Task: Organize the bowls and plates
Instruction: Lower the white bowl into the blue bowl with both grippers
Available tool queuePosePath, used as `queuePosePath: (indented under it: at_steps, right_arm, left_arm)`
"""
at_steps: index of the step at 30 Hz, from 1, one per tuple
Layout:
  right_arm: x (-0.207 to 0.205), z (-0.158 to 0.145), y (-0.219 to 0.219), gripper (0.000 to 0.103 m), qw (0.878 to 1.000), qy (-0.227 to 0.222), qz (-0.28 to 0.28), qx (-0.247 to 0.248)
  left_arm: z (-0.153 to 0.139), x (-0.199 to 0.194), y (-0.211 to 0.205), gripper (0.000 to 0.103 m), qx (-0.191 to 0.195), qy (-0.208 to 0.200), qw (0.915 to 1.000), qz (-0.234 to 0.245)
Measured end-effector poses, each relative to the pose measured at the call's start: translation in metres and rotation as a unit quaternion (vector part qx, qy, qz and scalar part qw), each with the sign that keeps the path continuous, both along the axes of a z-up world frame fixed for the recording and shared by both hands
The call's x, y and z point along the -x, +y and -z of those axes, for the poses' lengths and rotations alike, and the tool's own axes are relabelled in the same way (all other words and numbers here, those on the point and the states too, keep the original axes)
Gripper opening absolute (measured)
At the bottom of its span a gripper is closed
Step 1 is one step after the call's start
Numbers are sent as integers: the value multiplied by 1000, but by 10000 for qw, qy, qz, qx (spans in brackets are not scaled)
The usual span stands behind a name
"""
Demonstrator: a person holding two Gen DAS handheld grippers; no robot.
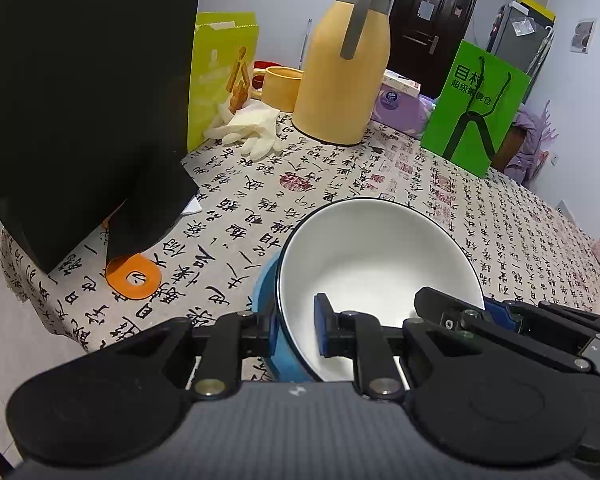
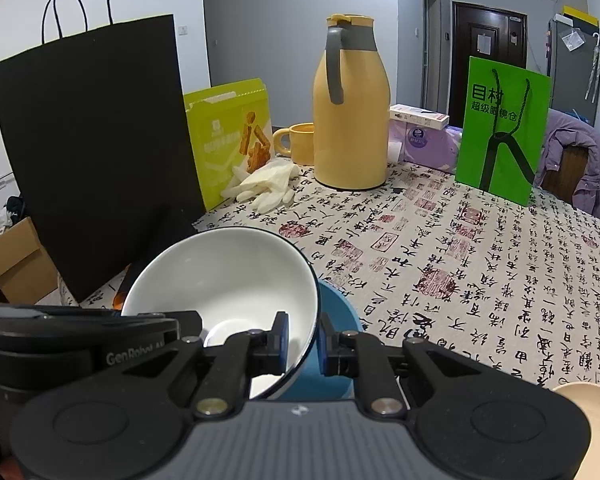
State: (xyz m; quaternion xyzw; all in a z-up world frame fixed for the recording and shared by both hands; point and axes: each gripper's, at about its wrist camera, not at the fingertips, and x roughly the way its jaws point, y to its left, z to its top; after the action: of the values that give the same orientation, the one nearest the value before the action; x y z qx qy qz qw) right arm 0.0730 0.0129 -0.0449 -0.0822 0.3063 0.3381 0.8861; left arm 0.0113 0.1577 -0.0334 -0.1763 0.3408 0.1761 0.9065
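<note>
Left wrist: bowl (image 1: 376,256) rim pinched in left hand-held gripper (image 1: 296,330).

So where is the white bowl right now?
The white bowl is low in both views, pinched at its rim by the left tongs and right tongs, near the black bag.

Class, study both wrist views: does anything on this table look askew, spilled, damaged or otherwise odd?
Nothing is spilled or broken. The white-lined blue ceramic bowl is tilted, not flat: both the left gripper and the right gripper pinch opposite sides of its rim. A pair of crumpled white rubber gloves lies loose beside the yellow thermos jug.
</note>
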Motion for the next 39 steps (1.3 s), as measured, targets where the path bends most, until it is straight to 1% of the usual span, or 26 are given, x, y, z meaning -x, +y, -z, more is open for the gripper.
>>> queuePosePath:
  at_steps: [24,34,39]
  right_arm:
    - [-10,22,7,14,9994,269,-99,203]
    - [-12,24,8,15,9992,310,-140,231]
    - [-15,27,7,14,9989,379,-91,267]
  left_arm:
    - [20,-9,6,18,-22,246,9996,106]
    - [20,-10,6,19,-73,234,9995,187]
    - [19,-10,9,20,47,180,9995,267]
